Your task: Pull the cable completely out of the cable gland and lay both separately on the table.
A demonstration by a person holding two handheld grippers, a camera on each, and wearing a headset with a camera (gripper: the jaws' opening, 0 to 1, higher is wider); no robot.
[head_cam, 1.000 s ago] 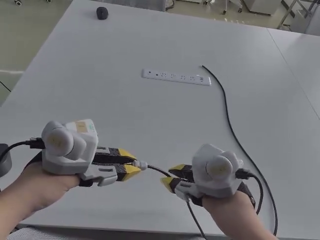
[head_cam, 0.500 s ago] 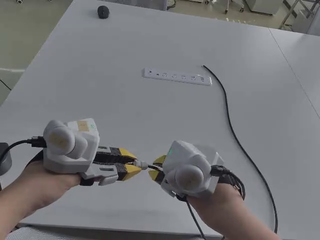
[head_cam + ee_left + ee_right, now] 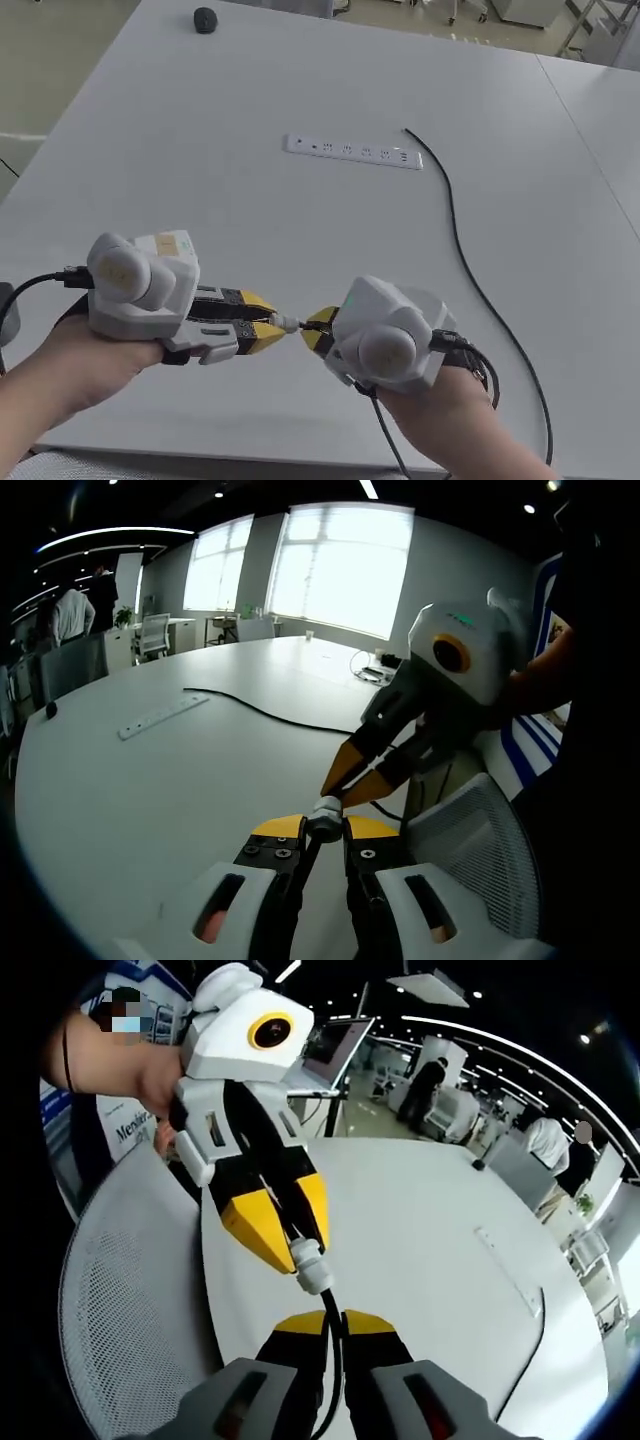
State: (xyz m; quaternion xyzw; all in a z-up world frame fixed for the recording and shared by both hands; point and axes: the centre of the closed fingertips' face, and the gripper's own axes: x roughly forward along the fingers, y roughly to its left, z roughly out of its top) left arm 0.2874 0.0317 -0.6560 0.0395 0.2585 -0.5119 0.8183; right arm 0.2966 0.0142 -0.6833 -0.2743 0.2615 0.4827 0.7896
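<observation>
Left gripper (image 3: 268, 325) (image 3: 323, 827): clamped on gland (image 3: 287, 324) (image 3: 325, 813) (image 3: 310, 1263), jaws nearly closed.
Right gripper (image 3: 315, 330) (image 3: 335, 1320): pinched cable (image 3: 329, 1312) just beside gland, tips close to left's.
Gland: one, white, held over table (image 3: 200, 150) near front edge; cable end seated inside.
Cable: one, thin, black.
Table: one power strip (image 3: 352, 153), one loose cord (image 3: 455, 225) beside it.

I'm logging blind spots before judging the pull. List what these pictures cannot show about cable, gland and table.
- How deep the cable sits in the cable gland: the gland's own body hides it in the right gripper view; too small in the head view.
- The cable's free end: cut off by the head view's bottom edge.
- The dark object at the table's far end: too small to identify.
</observation>
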